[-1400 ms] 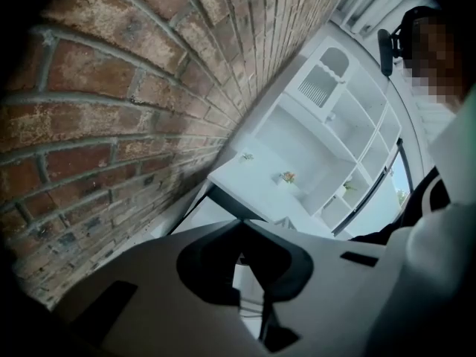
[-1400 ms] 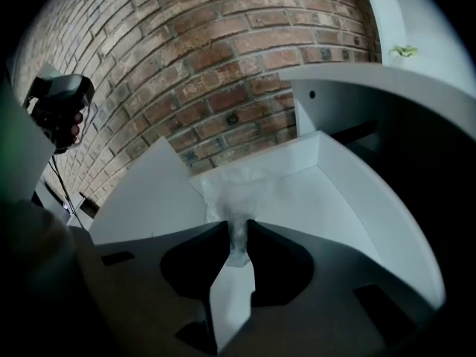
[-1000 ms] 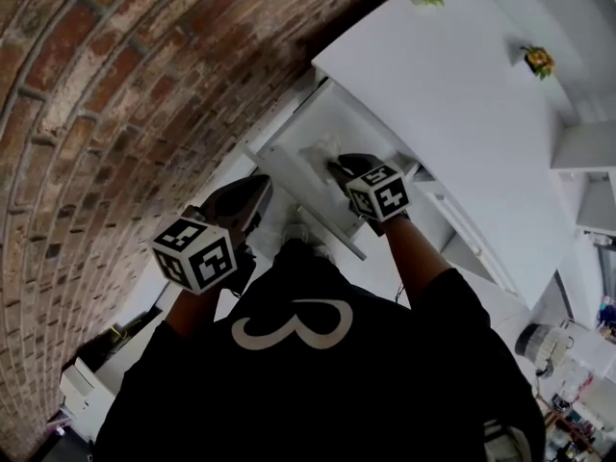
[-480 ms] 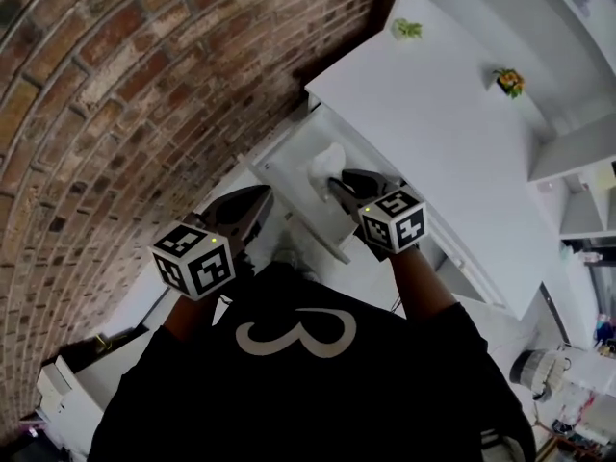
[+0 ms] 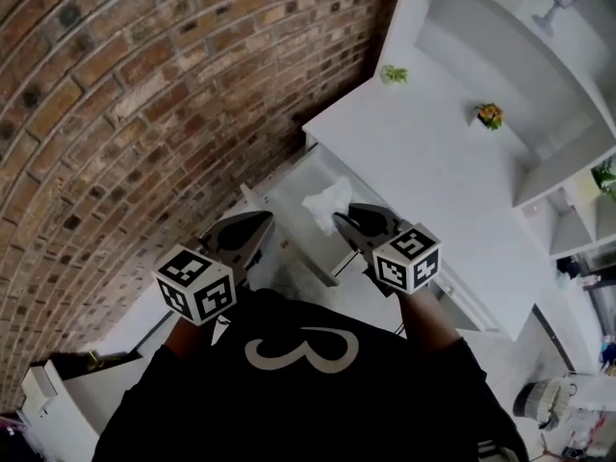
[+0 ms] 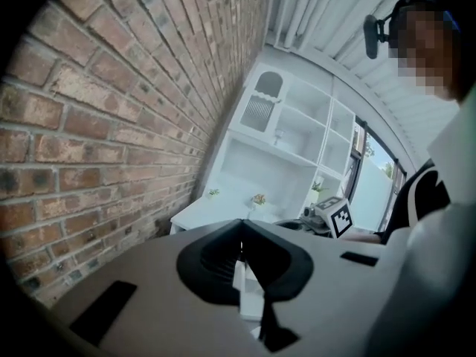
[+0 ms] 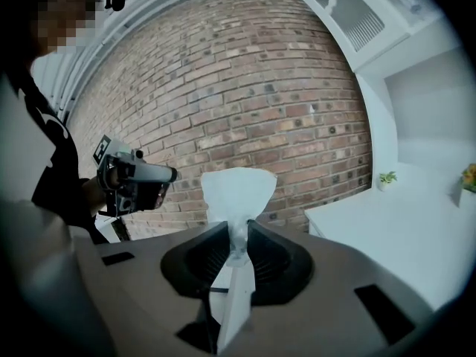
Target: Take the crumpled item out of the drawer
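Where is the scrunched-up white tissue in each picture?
Head view: the crumpled tissue is near the middle, over the open drawer, pinched by the right gripper.
Left gripper view: I cannot make it out; only the right gripper shows, right of centre.
Right gripper view: dead centre, sticking up between the clamped jaws.
Shared landmark: the small green plant on the white cabinet top shows in all three.

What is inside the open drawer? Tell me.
In the drawer, the visible floor looks bare. The crumpled white item, pinched in the right tongs, covers part of it; the desktop hides the back.
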The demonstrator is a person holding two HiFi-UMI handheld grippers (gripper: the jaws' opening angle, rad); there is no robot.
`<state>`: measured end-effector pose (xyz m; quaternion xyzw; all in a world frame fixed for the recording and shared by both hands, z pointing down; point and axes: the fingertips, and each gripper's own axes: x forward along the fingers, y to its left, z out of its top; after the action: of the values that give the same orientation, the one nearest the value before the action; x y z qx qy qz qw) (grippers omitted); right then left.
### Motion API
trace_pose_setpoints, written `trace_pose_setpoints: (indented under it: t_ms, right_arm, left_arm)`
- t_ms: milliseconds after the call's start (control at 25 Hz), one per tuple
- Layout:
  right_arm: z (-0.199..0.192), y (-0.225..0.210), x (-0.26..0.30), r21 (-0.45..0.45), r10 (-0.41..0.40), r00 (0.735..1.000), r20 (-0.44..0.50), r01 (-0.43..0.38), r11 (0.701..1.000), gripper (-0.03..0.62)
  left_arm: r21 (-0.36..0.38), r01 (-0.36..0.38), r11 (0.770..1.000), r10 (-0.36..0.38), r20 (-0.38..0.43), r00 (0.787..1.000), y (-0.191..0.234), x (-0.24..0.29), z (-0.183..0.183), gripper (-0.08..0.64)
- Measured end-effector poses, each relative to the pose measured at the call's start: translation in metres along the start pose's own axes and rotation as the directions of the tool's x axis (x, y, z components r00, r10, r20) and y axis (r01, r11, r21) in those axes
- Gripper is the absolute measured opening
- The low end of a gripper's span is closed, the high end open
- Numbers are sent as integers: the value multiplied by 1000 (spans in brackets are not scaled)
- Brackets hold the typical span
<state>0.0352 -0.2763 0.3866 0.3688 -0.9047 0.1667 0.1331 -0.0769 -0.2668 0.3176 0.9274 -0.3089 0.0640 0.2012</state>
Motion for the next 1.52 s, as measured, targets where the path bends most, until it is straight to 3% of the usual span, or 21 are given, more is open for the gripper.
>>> trace_pose_setpoints:
  t_ms: [720,1520]
  right_arm:
    - [57,23,-41,-47,18,981,194,-9,999,84]
    - [51,21,-53,-40,2,978,207,6,999,83]
  left_arm:
    - [13,106,994,-107,64,992,-24,5,25,3]
    - [-7,152,988,-151,35,988,-29,24,14,3]
